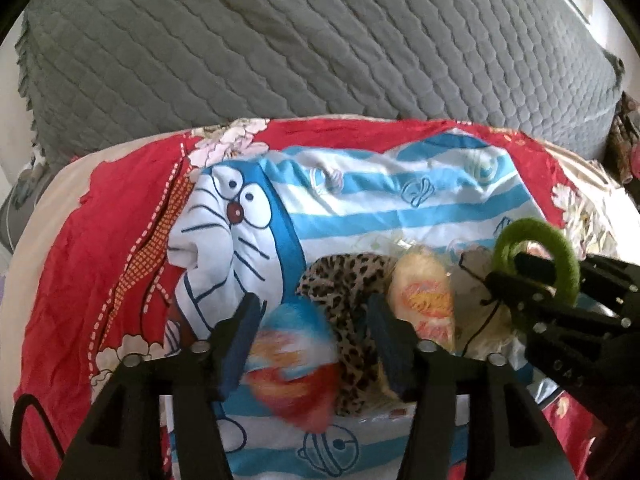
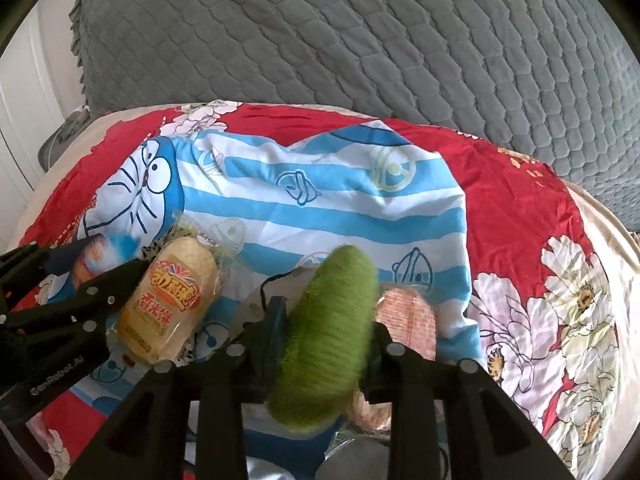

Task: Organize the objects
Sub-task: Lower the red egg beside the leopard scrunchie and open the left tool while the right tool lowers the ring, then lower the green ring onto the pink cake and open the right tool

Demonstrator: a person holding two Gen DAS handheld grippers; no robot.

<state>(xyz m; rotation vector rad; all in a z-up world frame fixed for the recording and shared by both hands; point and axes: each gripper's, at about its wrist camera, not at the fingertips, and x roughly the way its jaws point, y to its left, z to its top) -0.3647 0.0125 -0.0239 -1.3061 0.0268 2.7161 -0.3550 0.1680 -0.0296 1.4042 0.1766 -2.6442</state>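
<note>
My right gripper [image 2: 324,328] is shut on a fuzzy green ring [image 2: 328,336] and holds it above the blue-striped Doraemon cloth [image 2: 320,200]; the ring also shows in the left wrist view [image 1: 560,252]. My left gripper [image 1: 314,320] is open, with a blurred blue, white and red snack packet [image 1: 292,352] between its fingers; I cannot tell if it touches them. A yellow rice-cake packet [image 2: 172,304] lies by the left gripper's right finger; it also shows in the left wrist view [image 1: 424,296]. A leopard-print fabric piece [image 1: 344,280] lies behind the packets. A pinkish packet [image 2: 408,316] lies under the ring.
A red floral bedspread [image 2: 520,208] covers the bed under the striped cloth. A grey quilted headboard cover [image 1: 320,40] rises behind. A thin black cord [image 1: 480,320] and a clear plastic wrapper lie beside the yellow packet. A white wall or door is at far left.
</note>
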